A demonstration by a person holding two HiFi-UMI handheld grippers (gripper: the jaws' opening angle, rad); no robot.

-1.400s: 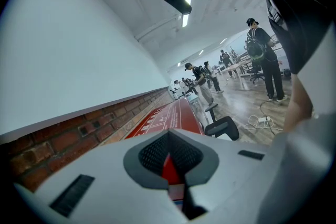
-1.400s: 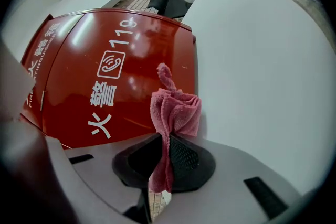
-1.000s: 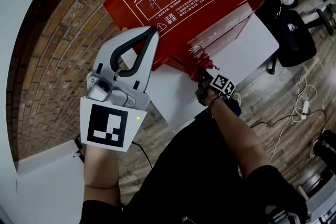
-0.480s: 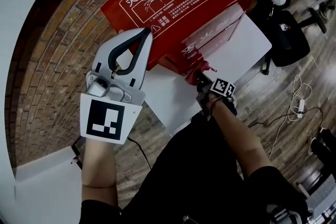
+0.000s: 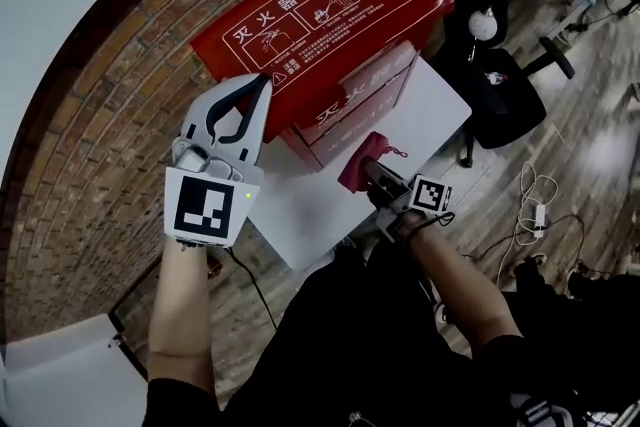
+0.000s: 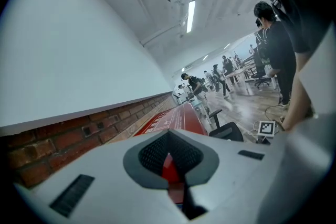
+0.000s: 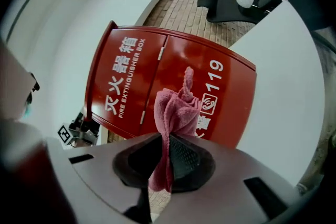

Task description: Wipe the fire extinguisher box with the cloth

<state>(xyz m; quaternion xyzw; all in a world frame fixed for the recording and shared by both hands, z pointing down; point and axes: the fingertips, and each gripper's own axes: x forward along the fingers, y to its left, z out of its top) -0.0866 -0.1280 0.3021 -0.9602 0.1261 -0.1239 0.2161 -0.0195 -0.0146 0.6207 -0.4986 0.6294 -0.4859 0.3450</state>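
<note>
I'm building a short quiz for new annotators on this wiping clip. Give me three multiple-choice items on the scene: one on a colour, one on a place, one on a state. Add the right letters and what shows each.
1. What colour is the fire extinguisher box?
A. blue
B. red
C. green

2. Where is the cloth?
A. draped over the box's top
B. between the jaws of the right gripper
C. flat on the floor

3. How do the jaws of the left gripper stand?
A. together, with nothing between them
B. wide apart
C. pressed on the cloth

Answers:
1 B: its doors and top are red with white lettering.
2 B: the right gripper view shows the pink cloth pinched between the pads, in front of the box's doors.
3 A: the left gripper view shows the tips meeting with no object there.
</note>
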